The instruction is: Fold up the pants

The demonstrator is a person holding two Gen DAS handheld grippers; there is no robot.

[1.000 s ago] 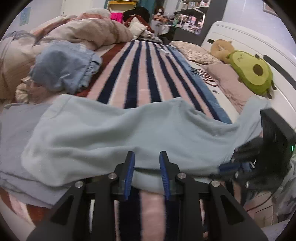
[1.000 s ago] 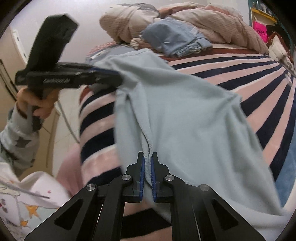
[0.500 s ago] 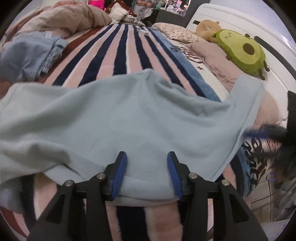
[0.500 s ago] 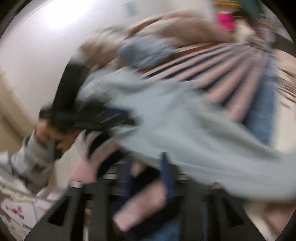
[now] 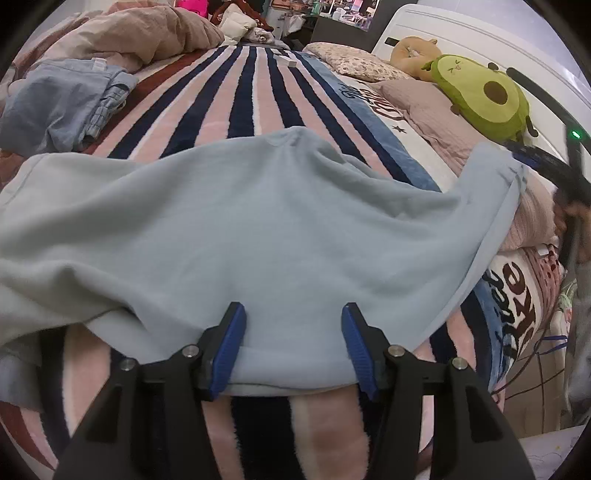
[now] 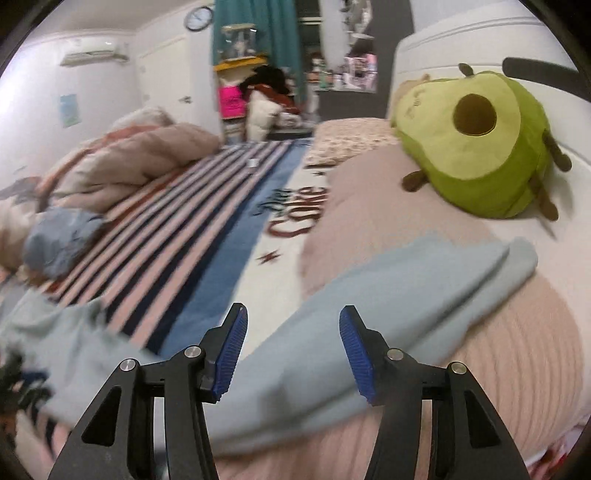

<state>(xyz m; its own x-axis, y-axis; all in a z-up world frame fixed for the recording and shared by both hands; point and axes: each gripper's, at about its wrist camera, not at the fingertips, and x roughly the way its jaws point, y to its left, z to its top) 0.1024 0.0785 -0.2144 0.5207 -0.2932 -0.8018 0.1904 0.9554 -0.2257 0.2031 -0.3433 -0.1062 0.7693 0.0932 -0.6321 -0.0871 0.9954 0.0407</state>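
Note:
The light blue pants [image 5: 258, 236] lie spread across the striped blanket [image 5: 243, 96]. My left gripper [image 5: 293, 347] is open, its blue pads either side of the near hem, which lies loose between them. In the right wrist view my right gripper [image 6: 291, 350] is open over one end of the pants [image 6: 388, 302], which drapes onto a pink pillow [image 6: 498, 350]. The right gripper also shows at the right edge of the left wrist view [image 5: 546, 166], beside the pants' far right corner.
An avocado plush [image 5: 480, 99] and pillows lie by the white headboard [image 5: 461, 40]. A folded blue garment [image 5: 70, 99] and a crumpled duvet [image 5: 147, 33] sit at the left. The bed's edge runs along the right side.
Both grippers have opened and let go of the pants. The right gripper swung to the pillow end. The pants now lie flatter on the bed.

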